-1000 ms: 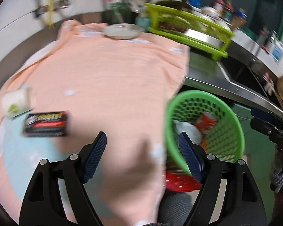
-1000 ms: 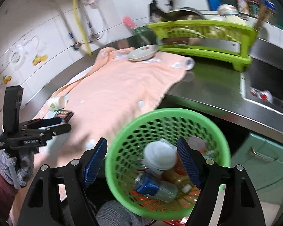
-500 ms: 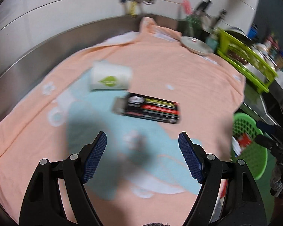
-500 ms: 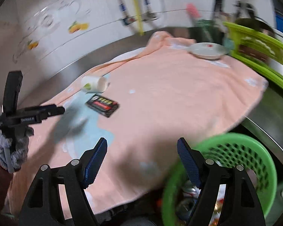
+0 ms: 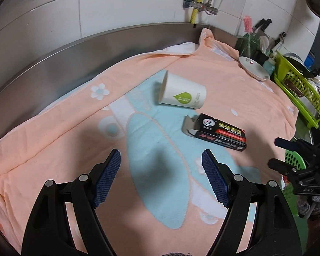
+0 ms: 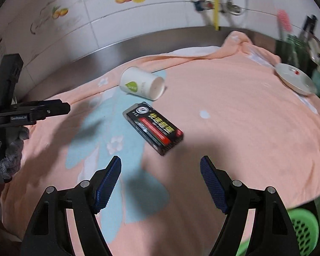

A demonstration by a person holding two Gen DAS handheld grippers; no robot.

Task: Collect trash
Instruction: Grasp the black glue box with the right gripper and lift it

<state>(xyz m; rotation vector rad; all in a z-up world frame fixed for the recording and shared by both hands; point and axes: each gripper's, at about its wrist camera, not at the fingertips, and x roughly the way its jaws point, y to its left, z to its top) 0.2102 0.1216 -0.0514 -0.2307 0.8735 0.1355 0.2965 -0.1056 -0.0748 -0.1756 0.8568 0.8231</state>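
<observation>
A white paper cup (image 5: 182, 95) with a green leaf lies on its side on the peach and blue towel (image 5: 74, 128). A black and red carton (image 5: 216, 131) lies just right of it, one end flap open. My left gripper (image 5: 161, 177) is open and empty above the towel, short of both. In the right wrist view the cup (image 6: 141, 83) and carton (image 6: 153, 129) lie ahead of my open, empty right gripper (image 6: 160, 180). The green basket (image 6: 303, 227) shows at the lower right, below the counter edge.
A white dish (image 5: 253, 68) sits at the towel's far right. A green dish rack (image 5: 298, 89) stands beyond it. A steel backsplash and tiled wall with pipes (image 5: 200, 0) run behind. The right gripper shows at the right edge in the left wrist view (image 5: 298, 162).
Both grippers have swung away from the green basket to the towel. The cup and carton are now closer and in front of both grippers. Both stayed open.
</observation>
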